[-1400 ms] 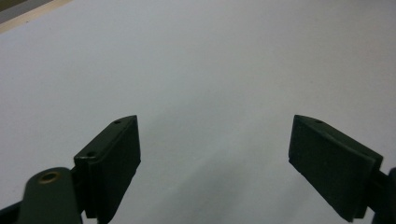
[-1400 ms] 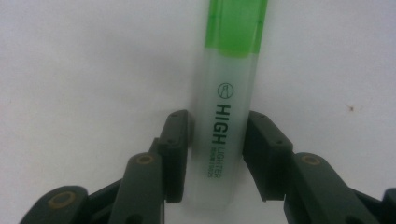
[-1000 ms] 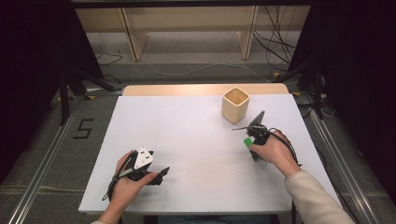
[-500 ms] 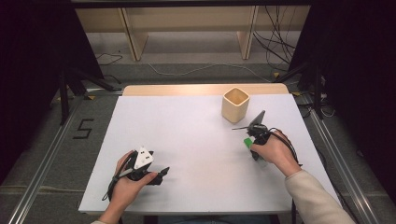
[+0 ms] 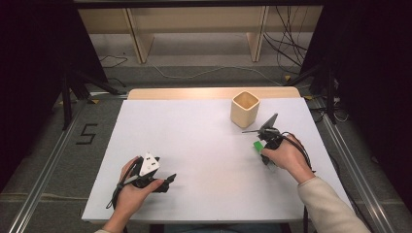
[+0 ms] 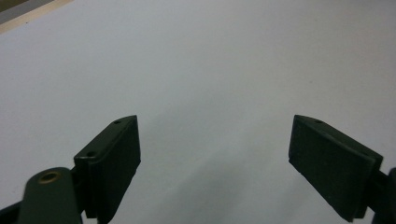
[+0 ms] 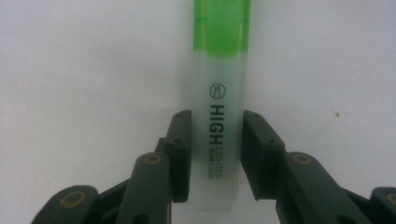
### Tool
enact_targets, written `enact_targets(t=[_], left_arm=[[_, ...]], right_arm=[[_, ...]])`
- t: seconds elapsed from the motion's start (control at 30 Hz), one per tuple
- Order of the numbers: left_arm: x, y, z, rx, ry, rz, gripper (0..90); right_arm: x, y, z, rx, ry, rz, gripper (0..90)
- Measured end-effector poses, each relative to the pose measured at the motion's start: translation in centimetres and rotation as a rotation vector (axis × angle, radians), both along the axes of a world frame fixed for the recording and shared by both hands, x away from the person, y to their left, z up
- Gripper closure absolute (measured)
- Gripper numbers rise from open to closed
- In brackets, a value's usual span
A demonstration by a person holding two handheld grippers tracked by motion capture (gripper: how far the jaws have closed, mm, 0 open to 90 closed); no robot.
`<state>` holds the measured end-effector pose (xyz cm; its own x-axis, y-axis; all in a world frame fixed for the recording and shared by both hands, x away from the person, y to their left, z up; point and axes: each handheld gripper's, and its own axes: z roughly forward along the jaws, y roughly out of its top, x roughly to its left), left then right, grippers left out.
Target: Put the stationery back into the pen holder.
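Observation:
A highlighter point(image 7: 219, 88) with a translucent white body and a green cap point(image 5: 257, 145) lies flat on the white table point(image 5: 204, 141). My right gripper point(image 7: 216, 116) is shut on its body, one pad pressing each side near the printed "HIGH" label. From above, that right gripper point(image 5: 267, 138) sits at the table's right, just in front of a wooden cup. My left gripper point(image 5: 165, 182) rests near the front left of the table, held by a hand. Its jaws point(image 6: 215, 135) stand wide open over bare tabletop with nothing between them.
A square pale wooden cup point(image 5: 245, 109) stands upright at the back right of the table, a little beyond the right gripper. A wooden strip point(image 5: 209, 93) edges the far side. Metal rails point(image 5: 43, 174) run along the floor on both sides.

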<state>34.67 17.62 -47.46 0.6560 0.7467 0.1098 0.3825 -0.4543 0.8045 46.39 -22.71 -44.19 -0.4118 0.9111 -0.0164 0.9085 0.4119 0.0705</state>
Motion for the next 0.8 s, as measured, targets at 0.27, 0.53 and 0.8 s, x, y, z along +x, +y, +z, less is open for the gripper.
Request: enact_targets(t=[0.27, 0.53, 0.8], left_arm=[[0.0, 0.0, 0.0, 0.000, -0.001, 0.000, 16.7], [0.0, 0.0, 0.0, 0.005, 0.000, -0.002, 16.7], [0.0, 0.1, 0.0, 0.005, -0.001, -0.001, 16.7]], right_arm=[[0.0, -0.3, 0.5, 0.026, -0.023, 0.000, 66.0], [-0.1, -0.5, 1.1, 0.049, -0.058, 0.009, 66.1], [-0.1, -0.9, 1.7, 0.076, -0.093, 0.010, 66.1]])
